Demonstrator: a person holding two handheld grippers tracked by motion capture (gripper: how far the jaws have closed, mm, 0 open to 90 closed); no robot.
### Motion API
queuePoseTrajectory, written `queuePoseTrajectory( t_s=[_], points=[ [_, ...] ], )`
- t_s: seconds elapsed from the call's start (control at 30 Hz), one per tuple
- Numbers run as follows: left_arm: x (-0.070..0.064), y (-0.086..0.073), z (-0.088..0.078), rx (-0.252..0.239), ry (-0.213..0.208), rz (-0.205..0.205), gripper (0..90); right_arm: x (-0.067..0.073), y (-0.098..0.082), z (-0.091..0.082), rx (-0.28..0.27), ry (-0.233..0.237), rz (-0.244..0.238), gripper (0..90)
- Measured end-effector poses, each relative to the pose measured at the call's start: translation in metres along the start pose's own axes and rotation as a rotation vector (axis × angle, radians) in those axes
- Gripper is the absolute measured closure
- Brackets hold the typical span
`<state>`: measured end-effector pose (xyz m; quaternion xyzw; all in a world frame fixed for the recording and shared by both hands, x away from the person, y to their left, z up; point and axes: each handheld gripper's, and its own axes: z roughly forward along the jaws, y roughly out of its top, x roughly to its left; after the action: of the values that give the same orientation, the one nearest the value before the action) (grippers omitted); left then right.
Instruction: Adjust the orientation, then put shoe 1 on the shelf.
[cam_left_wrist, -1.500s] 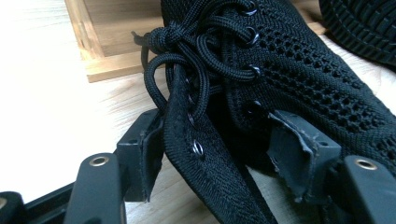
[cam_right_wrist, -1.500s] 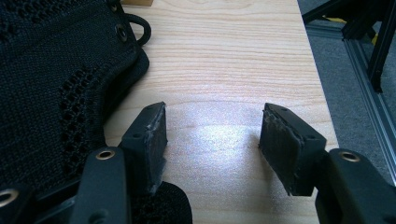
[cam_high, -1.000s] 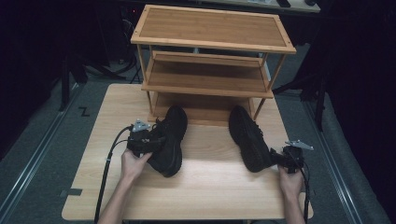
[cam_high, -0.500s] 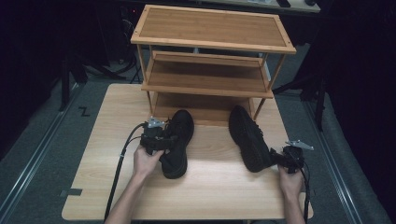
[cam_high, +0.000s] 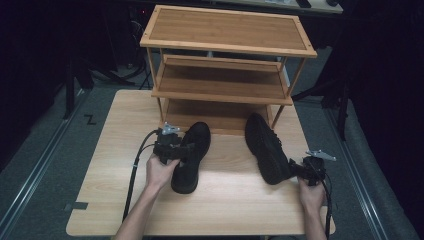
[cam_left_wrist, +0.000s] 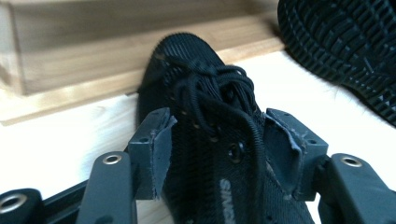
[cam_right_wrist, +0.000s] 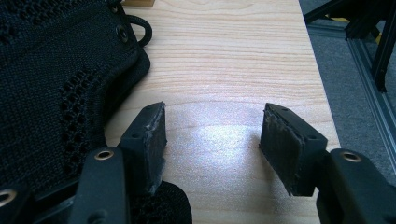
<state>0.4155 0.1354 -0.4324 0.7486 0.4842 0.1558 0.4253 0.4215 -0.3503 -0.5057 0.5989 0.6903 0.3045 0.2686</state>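
Two black lace-up shoes lie on the wooden table in front of a shelf rack. The left shoe (cam_high: 192, 157) (cam_left_wrist: 205, 93) stands upright with its toe at the rack's bottom shelf. My left gripper (cam_high: 186, 148) (cam_left_wrist: 219, 126) comes in from the shoe's left, and its pads press both sides of the laced upper. The right shoe (cam_high: 265, 147) (cam_right_wrist: 51, 79) is tipped on its side, so its sole (cam_left_wrist: 345, 51) faces the left shoe. My right gripper (cam_high: 295, 168) (cam_right_wrist: 217, 121) rests open beside that shoe's heel, with bare table between its pads.
A three-tier bamboo shelf rack (cam_high: 225, 47) stands at the back of the table (cam_high: 120, 130); its bottom shelf (cam_high: 215, 114) is low, just beyond the shoe toes. Grey floor with metal rails lies to both sides. The table's right edge (cam_right_wrist: 322, 93) is close to my right gripper.
My left gripper has moved right along with the left shoe, which now points straighter at the rack. The right gripper and right shoe have barely moved.
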Motion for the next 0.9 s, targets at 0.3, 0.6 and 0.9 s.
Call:
queuePoseTrajectory(
  t_s=[0.3, 0.6, 0.9],
  points=[
    [0.002, -0.013, 0.003, 0.06, 0.037, 0.051, 48.0, 0.0, 0.0, 0.0, 0.0, 0.0, 0.0, 40.9],
    [-0.002, -0.024, 0.021, 0.038, 0.043, 0.026, 75.7, 0.0, 0.0, 0.0, 0.0, -0.001, -0.002, 40.9],
    [-0.004, -0.025, 0.016, -0.057, 0.051, -0.033, 88.2, 0.0, 0.0, 0.0, 0.0, 0.0, 0.0, 40.8]
  ],
)
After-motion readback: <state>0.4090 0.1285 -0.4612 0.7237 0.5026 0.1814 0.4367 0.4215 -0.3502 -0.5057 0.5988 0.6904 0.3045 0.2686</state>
